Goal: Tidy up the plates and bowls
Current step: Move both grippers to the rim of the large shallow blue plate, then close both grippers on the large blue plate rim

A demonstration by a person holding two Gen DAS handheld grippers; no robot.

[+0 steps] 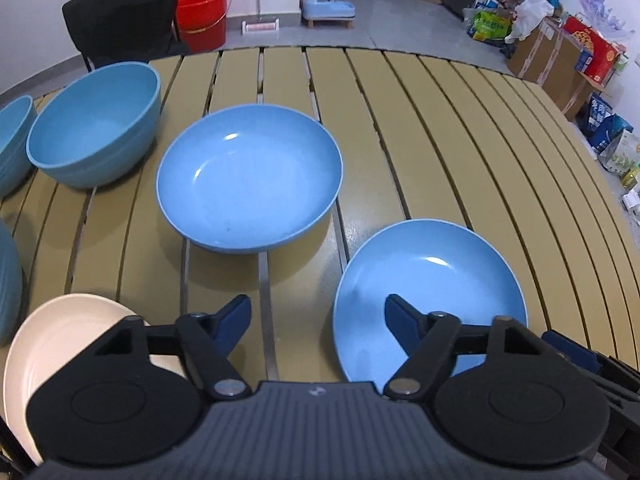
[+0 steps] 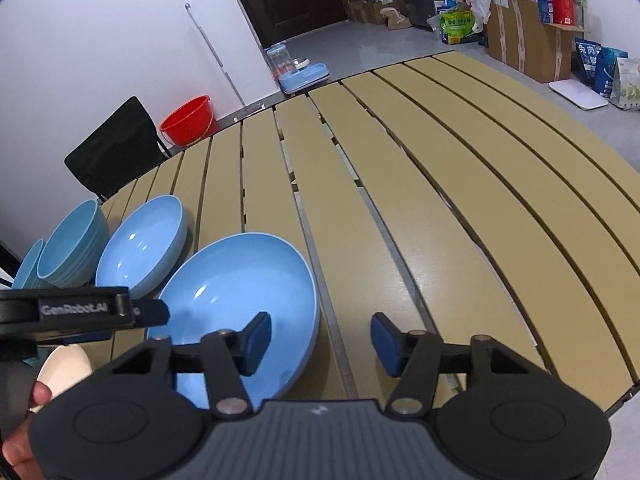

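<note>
In the left wrist view, two blue plates lie on the slatted table: one in the middle (image 1: 249,176) and one nearer, at the right (image 1: 430,300). A deep blue bowl (image 1: 96,122) stands at the left, with another blue bowl (image 1: 14,140) at the left edge. A cream plate (image 1: 52,344) lies at the near left. My left gripper (image 1: 318,320) is open and empty above the table between the cream plate and the near blue plate. In the right wrist view, my right gripper (image 2: 320,340) is open and empty, its left finger over the near blue plate (image 2: 236,300). The other plate (image 2: 140,240) and bowls (image 2: 72,244) stand behind.
A black chair (image 1: 120,12) and a red bucket (image 1: 202,16) stand beyond the table's far edge. Boxes and bags (image 1: 560,48) crowd the floor at the right. Another blue dish edge (image 1: 8,280) shows at the left. The left gripper's body (image 2: 64,312) shows in the right view.
</note>
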